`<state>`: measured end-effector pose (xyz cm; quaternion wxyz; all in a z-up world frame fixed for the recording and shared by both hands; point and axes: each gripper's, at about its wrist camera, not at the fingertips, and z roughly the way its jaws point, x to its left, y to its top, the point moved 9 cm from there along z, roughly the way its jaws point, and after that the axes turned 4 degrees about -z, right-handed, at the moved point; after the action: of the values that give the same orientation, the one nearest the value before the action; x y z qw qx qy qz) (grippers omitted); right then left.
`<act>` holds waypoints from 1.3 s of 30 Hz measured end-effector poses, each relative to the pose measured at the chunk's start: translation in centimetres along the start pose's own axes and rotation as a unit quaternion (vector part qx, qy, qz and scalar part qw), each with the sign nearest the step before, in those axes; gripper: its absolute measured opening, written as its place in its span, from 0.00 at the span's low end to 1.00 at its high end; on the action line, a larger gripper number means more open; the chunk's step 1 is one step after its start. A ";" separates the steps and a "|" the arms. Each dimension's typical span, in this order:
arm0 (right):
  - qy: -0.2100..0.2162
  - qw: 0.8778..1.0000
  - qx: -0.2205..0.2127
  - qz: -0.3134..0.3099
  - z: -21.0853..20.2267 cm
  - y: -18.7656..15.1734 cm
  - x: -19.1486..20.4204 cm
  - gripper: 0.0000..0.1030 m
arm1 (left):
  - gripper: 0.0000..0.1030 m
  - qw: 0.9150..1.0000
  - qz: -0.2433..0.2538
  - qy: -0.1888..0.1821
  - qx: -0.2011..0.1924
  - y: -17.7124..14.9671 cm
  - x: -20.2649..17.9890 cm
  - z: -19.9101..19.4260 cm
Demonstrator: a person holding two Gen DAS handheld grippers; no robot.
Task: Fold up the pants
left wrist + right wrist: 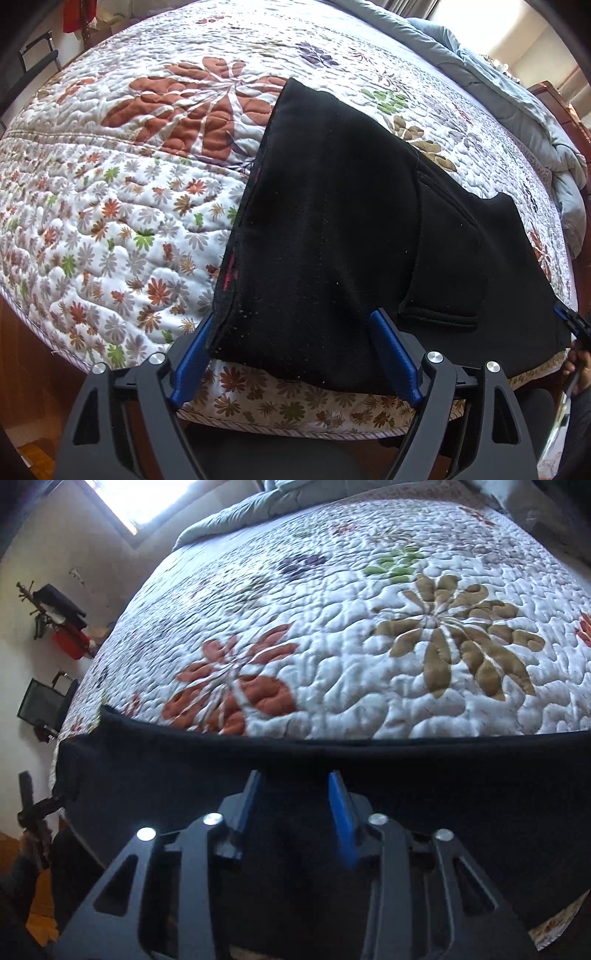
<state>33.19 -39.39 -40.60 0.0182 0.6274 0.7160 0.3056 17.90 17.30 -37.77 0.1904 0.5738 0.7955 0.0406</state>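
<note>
Two black gripper frames with blue fingers work over one pair of black, matte, fleecy pants (pixel 332 229) lying folded on the near part of a bed, on a puffy quilted white bedspread (pixel 122 206) stitched with rust, tan, green and grey leaf-shaped flowers. The pants form a long slab with straight seamed edges, a stitched patch pocket on the right side and specks of pale lint; a thin line of red stitching runs along the left edge. The left gripper (pixel 295 354) has its fingers (pixel 397 354) spread wide, straddling the near end of the pants: the left finger lies along the outer edge of the cloth and the right one rests over it, neither pinching the cloth. The right gripper (pixel 295 805) holds its fingers (pixel 341 812) partly apart above the dark cloth (pixel 443 794), with nothing seen clamped between them; the picture is blurred there, so contact cannot be told. Only the left wrist view shows the pocket, the pants' whole outline and a rumpled grey-blue duvet (pixel 517 92) at the far end of the bed; only the right wrist view shows the long straight folded edge across the bed, a bright window (pixel 147 502) and a cluttered wall rack (pixel 59 613).
</note>
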 end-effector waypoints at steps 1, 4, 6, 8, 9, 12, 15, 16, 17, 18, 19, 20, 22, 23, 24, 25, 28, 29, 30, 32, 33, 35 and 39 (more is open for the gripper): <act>0.007 1.000 -0.010 0.012 -0.3 0.1 -0.3 0.30 | 0.81 1.000 0.001 0.001 0.000 0.0 0.0 0.0; 0.008 0.998 -0.056 0.038 -3.0 0.5 -1.6 0.41 | 0.81 1.000 0.001 -0.001 0.000 0.1 0.1 0.1; -0.001 0.992 -0.097 0.078 -6.0 0.1 -4.6 0.42 | 0.81 1.000 0.003 -0.001 0.000 0.2 0.4 0.3; -0.016 0.982 -0.128 0.140 -8.5 -1.1 -9.3 0.42 | 0.81 1.000 0.004 -0.001 0.000 0.2 0.5 0.3; -0.019 0.974 -0.137 0.179 -9.3 -1.8 -11.9 0.43 | 0.82 1.000 0.004 -0.001 0.000 0.2 0.5 0.4; -0.008 0.940 -0.152 0.305 -11.0 -4.7 -20.0 0.30 | 0.82 1.000 0.003 -0.001 0.000 0.2 0.5 0.4; 0.015 0.904 -0.215 0.369 -14.9 -6.1 -23.6 0.50 | 0.82 1.000 0.002 -0.001 -0.002 0.1 0.6 0.3; 0.030 0.889 -0.242 0.388 -16.3 -6.6 -24.2 0.56 | 0.82 1.000 0.001 -0.001 -0.003 0.0 0.6 0.2; 0.045 0.872 -0.262 0.412 -17.6 -7.6 -25.1 0.57 | 0.82 1.000 0.000 -0.002 -0.004 0.0 0.7 0.2; 0.052 0.864 -0.267 0.424 -18.1 -8.4 -25.5 0.58 | 0.82 1.000 -0.001 -0.002 -0.004 0.0 0.8 0.3; 0.058 0.859 -0.269 0.432 -18.2 -9.2 -25.8 0.59 | 0.82 1.000 -0.002 -0.003 -0.005 -0.1 0.8 0.3; 0.062 0.856 -0.264 0.441 -18.1 -10.1 -25.9 0.59 | 0.83 1.000 -0.002 -0.002 -0.005 -0.1 0.9 0.3; 0.070 0.853 -0.256 0.450 -17.3 -11.3 -25.9 0.59 | 0.83 1.000 -0.002 -0.001 -0.005 -0.2 0.9 0.4; 0.079 0.850 -0.256 0.453 -16.8 -11.7 -25.7 0.59 | 0.83 1.000 -0.002 0.000 -0.005 -0.3 0.9 0.4; 0.085 0.849 -0.256 0.455 -16.5 -11.9 -25.6 0.59 | 0.83 1.000 -0.002 0.000 -0.005 -0.3 0.9 0.4; 0.089 0.847 -0.256 0.457 -16.2 -11.9 -25.6 0.59 | 0.83 1.000 -0.002 0.000 -0.005 -0.3 0.8 0.4; 0.097 0.841 -0.265 0.463 -15.3 -11.5 -25.5 0.66 | 0.83 1.000 -0.001 0.001 -0.005 -0.2 0.9 0.4; 0.101 0.839 -0.268 0.463 -15.2 -11.3 -25.3 0.66 | 0.83 1.000 -0.001 0.001 -0.005 -0.2 0.8 0.4; 0.109 0.839 -0.270 0.459 -15.2 -10.9 -25.1 0.65 | 0.83 1.000 -0.001 0.002 -0.006 -0.3 0.8 0.4; 0.121 0.844 -0.263 0.452 -14.7 -10.1 -24.4 0.65 | 0.83 1.000 -0.002 0.003 -0.007 -0.4 0.7 0.3; 0.119 0.847 -0.261 0.448 -14.9 -10.0 -24.4 0.65 | 0.83 1.000 -0.003 0.003 -0.007 -0.4 0.7 0.3; 0.123 0.844 -0.261 0.452 -14.6 -9.9 -24.6 0.65 | 0.83 1.000 -0.003 0.003 -0.006 -0.5 0.7 0.3; 0.156 0.830 -0.276 0.459 -13.9 -9.9 -24.4 0.65 | 0.83 1.000 -0.003 0.003 -0.007 -0.5 0.7 0.3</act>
<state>23.89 -67.60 -42.59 -0.0639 0.7966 0.2242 0.5577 17.37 17.76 -38.31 0.1918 0.5698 0.7977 0.0475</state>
